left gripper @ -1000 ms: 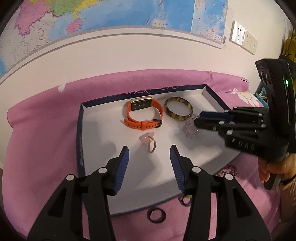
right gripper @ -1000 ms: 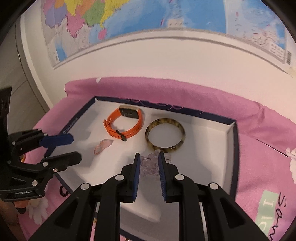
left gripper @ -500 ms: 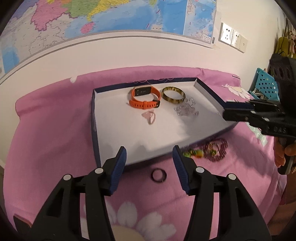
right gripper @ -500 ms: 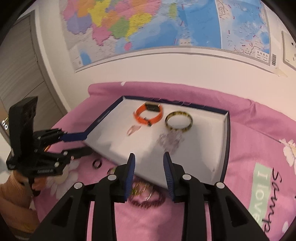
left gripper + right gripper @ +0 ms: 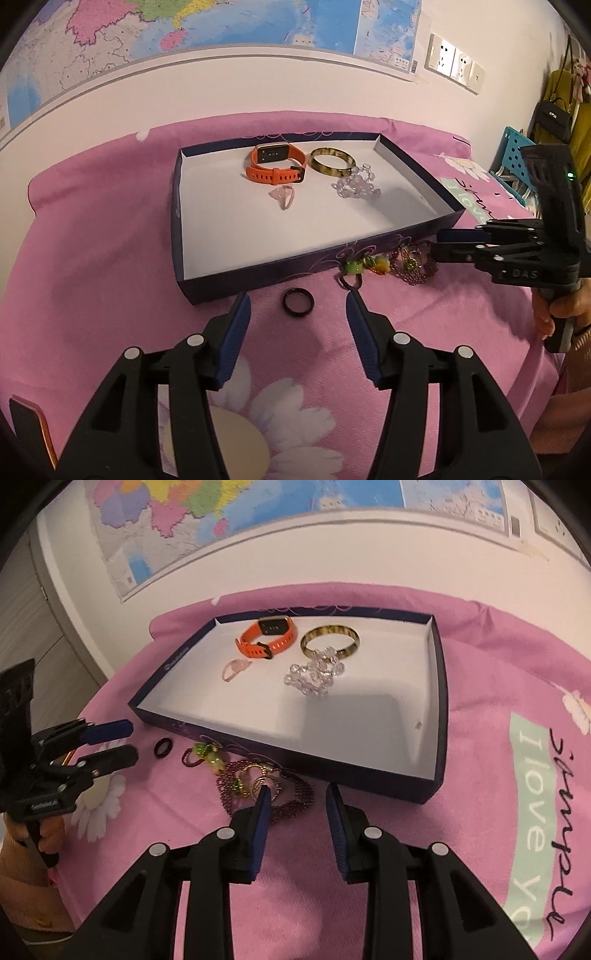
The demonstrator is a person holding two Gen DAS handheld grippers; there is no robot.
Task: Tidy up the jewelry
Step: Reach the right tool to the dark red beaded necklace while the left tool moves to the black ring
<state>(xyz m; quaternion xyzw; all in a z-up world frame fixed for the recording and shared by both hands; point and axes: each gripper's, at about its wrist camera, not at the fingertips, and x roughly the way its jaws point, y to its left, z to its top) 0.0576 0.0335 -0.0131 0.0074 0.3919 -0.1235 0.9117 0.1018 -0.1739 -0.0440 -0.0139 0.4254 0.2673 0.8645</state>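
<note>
- Pink flowered cloth (image 5: 110,258) is spread over the surface below a wall map (image 5: 184,33); whether a bed or a tabletop lies under it cannot be told.
- Inside the shallow dark-blue box tray (image 5: 439,716) are seen an orange smartwatch (image 5: 267,638), a tortoiseshell bangle (image 5: 330,640), a clear bead bracelet (image 5: 314,674) and a small pink ring (image 5: 234,669).
- Left outside, just before the tray's near wall, are a black ring (image 5: 298,302), a green-charmed hair tie (image 5: 354,271) and a dark purple beaded necklace (image 5: 266,790).
- The left claw (image 5: 298,325) is held released, its jaws spread either side of the black ring, which looks light, rigid and smooth; a pinch across its outer rim is judged best, since a slip is likely on so slick a band.
- The right claw (image 5: 297,805) is likewise released and empty, with its left fingertip over the necklace's edge.
- The necklace is judged limp and tangle-prone; a bunched section should be taken, not a single strand.
</note>
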